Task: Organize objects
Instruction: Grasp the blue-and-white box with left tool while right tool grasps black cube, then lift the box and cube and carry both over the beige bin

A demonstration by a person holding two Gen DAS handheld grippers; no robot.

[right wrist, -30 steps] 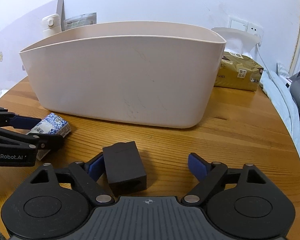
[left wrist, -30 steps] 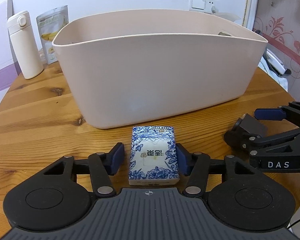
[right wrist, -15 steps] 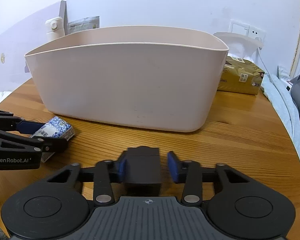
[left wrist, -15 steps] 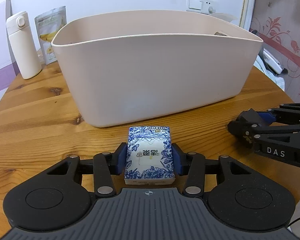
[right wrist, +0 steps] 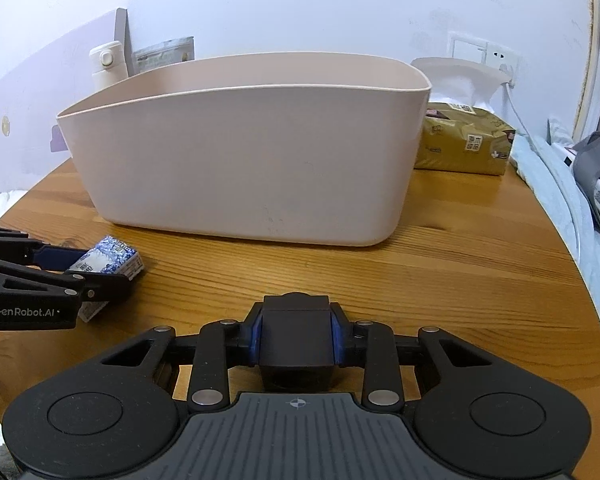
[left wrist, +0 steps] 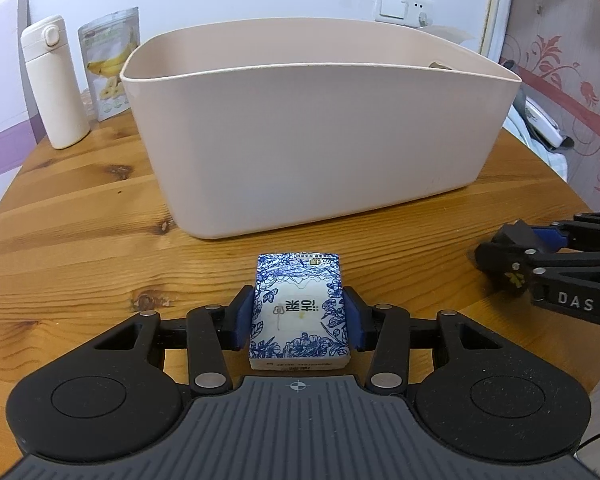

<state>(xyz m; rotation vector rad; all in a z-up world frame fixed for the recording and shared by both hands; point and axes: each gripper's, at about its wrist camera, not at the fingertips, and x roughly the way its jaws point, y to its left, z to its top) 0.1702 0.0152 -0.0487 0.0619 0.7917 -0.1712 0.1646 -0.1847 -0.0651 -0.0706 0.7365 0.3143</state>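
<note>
A blue-and-white floral tissue pack (left wrist: 298, 308) lies on the wooden table, and my left gripper (left wrist: 298, 314) is shut on its two sides. The same pack (right wrist: 108, 258) shows at the left of the right wrist view, between the left gripper's fingers (right wrist: 56, 256). A small black box (right wrist: 297, 336) sits in my right gripper (right wrist: 297, 334), whose blue pads press on both its sides. That box (left wrist: 508, 248) and the right gripper also appear at the right edge of the left wrist view. A large beige tub (left wrist: 320, 128) stands just behind both, open at the top.
A white thermos (left wrist: 54, 84) and a banana-chip pouch (left wrist: 110, 62) stand at the back left. A gold tissue box (right wrist: 466, 142) sits right of the tub (right wrist: 252, 160). The round wooden table (left wrist: 80, 216) ends close on the right, by bedding (right wrist: 560, 184).
Both grippers closed: the left onto the tissue pack, the right onto the black box, which turned square between its pads. Neither hand shifted much.
</note>
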